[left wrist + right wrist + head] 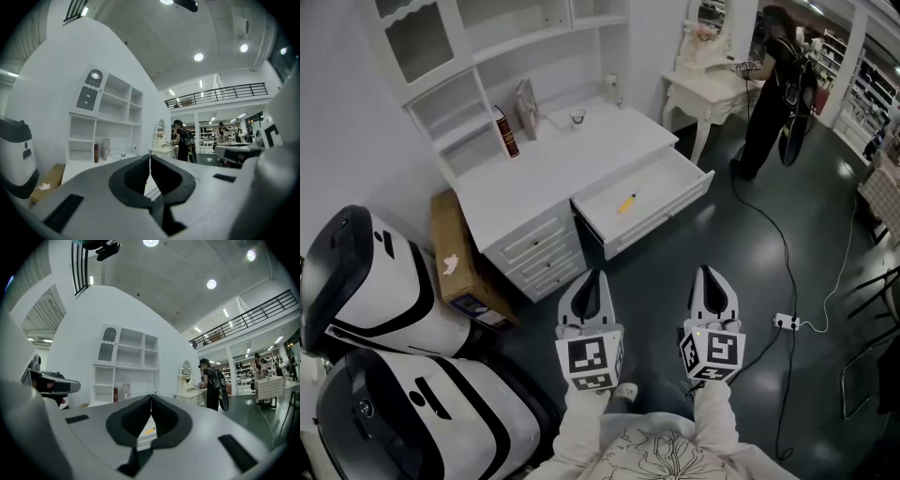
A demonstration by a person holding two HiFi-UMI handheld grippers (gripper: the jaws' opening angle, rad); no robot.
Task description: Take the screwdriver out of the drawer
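A small yellow screwdriver (626, 202) lies inside the open top drawer (661, 212) of a white desk (553, 159). Both grippers hang side by side in front of the desk, well short of the drawer and pointing toward it. My left gripper (598, 274) is shut with nothing between its pads, and its tips meet in the left gripper view (150, 157). My right gripper (709, 270) is shut and empty too. In the right gripper view the screwdriver (149, 431) shows as a yellow sliver below the closed tips (151, 397).
On the desk top stand a dark red bottle (506, 131), a book (526, 108) and a small glass (577, 117). A cardboard box (455, 253) and white-and-black machines (375, 291) crowd the left. A person (773, 94) stands by a dressing table (712, 89). A power strip (786, 322) lies on the floor.
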